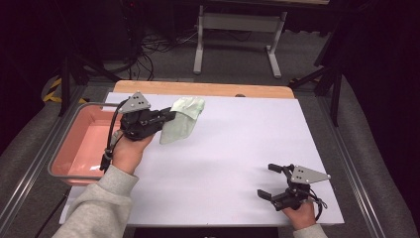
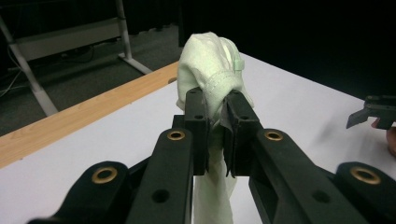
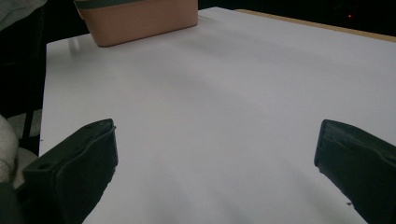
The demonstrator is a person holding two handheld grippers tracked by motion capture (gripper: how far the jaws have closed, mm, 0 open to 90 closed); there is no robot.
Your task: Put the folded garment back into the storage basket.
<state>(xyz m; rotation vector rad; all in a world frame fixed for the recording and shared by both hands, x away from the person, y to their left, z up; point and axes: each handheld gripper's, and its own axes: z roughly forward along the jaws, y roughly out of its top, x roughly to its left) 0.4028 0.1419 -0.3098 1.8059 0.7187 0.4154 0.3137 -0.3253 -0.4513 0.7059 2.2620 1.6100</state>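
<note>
A pale green cloth [image 1: 182, 120] hangs above the white table top, pinched by my left gripper [image 1: 171, 117] near the table's far left. In the left gripper view the cloth [image 2: 210, 74] bulges past the two black jaws, which clamp on it, and a strip of it droops below them. My right gripper [image 1: 270, 181] rests near the table's front right edge, open, with nothing between its jaws. In the right gripper view my right gripper [image 3: 215, 154] has bare white table between its wide-apart jaws.
A pink tub [image 1: 69, 144] stands off the table's left edge, beside my left hand; the tub [image 3: 140, 18] also shows at the far side of the right gripper view. A wooden strip [image 1: 198, 89] runs along the table's far edge.
</note>
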